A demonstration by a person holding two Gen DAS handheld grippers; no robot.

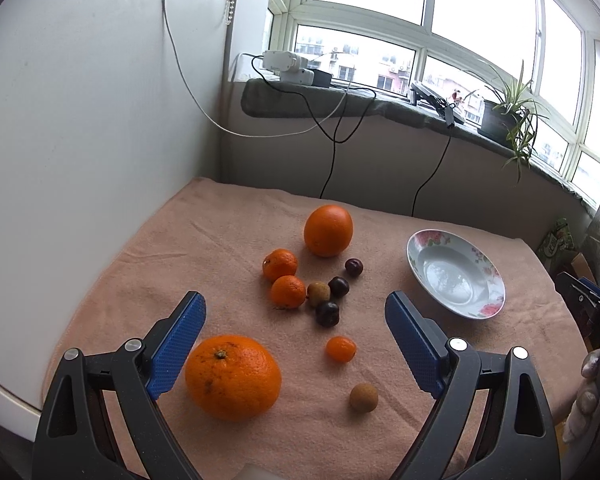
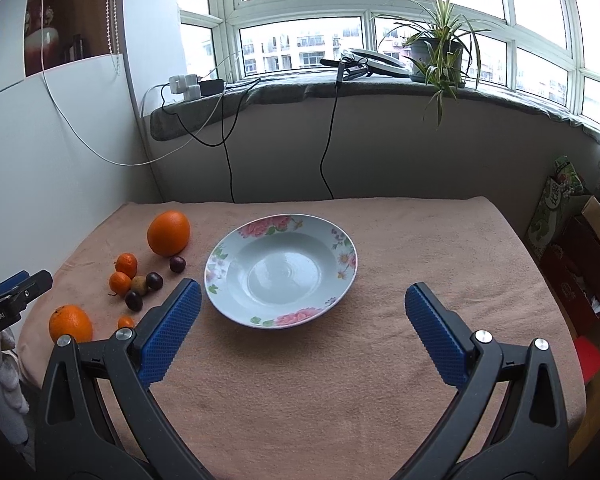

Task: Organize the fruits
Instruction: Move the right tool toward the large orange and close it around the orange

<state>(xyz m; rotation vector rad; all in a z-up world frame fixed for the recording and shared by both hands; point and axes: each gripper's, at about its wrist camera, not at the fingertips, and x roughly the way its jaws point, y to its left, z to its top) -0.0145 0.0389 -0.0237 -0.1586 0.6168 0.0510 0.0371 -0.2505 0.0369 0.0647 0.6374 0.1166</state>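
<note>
Left wrist view showed the left gripper [image 1: 296,310] spread wide, holding nothing, above the large round orange [image 1: 233,377]; past it lay small fruits [image 1: 327,313], right of those the white floral ceramic plate [image 1: 420,240]. The right gripper [image 2: 302,300] gaped, unloaded, before that plate.

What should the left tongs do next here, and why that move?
Probably lower the left tongs over the near large orange and close on it. Both tongs are open and hold nothing, the floral plate has no fruit in it, and all the fruit lies on the pink towel. That orange sits closest to the left tongs, just beside the left blue pad.
</note>
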